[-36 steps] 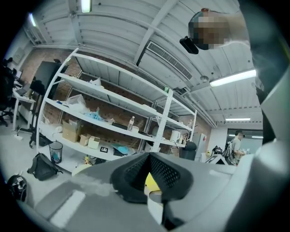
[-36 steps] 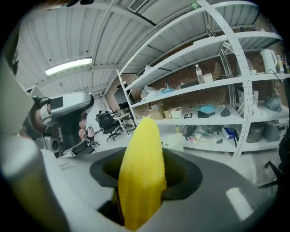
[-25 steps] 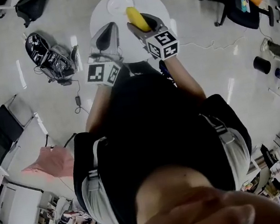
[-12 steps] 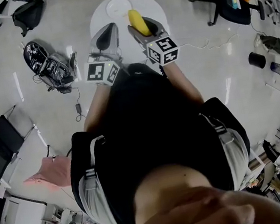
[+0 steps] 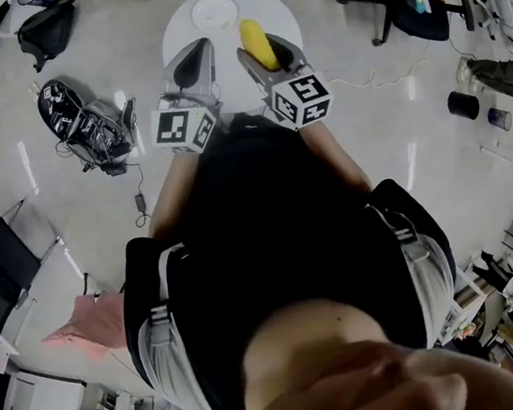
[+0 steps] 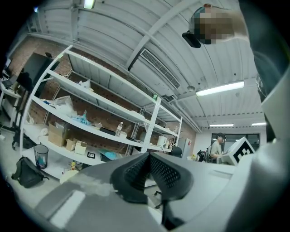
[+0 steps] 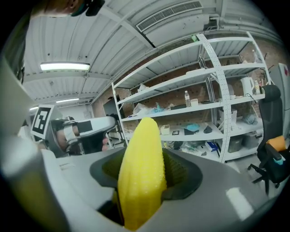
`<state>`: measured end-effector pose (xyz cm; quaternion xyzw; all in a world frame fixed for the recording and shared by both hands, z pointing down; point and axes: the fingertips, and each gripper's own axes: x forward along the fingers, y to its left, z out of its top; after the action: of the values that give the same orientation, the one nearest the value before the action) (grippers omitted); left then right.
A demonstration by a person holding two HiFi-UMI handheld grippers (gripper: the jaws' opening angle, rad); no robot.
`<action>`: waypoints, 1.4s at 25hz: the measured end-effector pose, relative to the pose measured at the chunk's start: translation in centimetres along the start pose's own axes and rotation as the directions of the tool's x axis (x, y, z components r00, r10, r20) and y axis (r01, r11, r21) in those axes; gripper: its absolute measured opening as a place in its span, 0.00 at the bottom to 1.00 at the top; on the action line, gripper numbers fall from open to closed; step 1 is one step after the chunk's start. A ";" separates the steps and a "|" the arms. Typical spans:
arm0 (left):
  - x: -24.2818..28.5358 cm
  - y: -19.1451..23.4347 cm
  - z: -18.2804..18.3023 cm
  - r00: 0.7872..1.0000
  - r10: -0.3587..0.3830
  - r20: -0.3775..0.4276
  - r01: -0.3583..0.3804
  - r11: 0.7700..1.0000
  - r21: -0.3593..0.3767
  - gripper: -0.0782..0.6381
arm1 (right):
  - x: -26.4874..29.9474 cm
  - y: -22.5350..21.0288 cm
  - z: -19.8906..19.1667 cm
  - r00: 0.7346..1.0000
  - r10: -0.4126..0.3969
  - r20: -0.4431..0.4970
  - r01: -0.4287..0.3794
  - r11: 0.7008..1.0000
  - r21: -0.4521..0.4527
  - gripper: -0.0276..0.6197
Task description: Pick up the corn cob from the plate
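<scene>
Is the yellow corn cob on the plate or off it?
Off. The corn cob sits clamped between the right gripper's jaws, while the white plate lies bare.

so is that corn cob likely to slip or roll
Probably stiff: the corn cob stands straight out of the right gripper. Its rounded, tapered shape could roll if set down; the bumpy kernels likely help grip.

The corn cob (image 5: 258, 44) is carried slightly higher and further from the plate (image 5: 215, 11) by the right gripper (image 5: 264, 48), whose marker cube is now seen larger. The left gripper (image 5: 200, 54) is raised a little and shifted leftward.
</scene>
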<state>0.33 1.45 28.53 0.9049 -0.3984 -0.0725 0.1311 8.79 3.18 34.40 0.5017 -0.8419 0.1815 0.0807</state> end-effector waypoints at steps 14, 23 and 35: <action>-1.6 0.0 -1.5 0.999 -0.023 -0.038 0.023 1.000 -0.001 0.11 | -2.9 0.3 0.2 0.996 -0.075 0.052 0.074 0.997 0.025 0.41; -1.4 -0.3 -1.8 0.998 -0.040 -0.047 0.040 0.999 -0.001 0.11 | -3.6 -0.7 0.4 0.991 -0.118 0.066 0.117 0.993 0.021 0.41; -1.8 0.5 -1.7 0.997 -0.050 -0.052 0.050 0.999 -0.005 0.11 | -3.4 -0.4 0.6 0.987 -0.141 0.075 0.139 0.990 0.022 0.41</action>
<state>-0.83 2.82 30.37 0.9159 -0.3720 -0.0530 0.1410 10.75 5.54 32.86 0.5668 -0.8055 0.1631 0.0570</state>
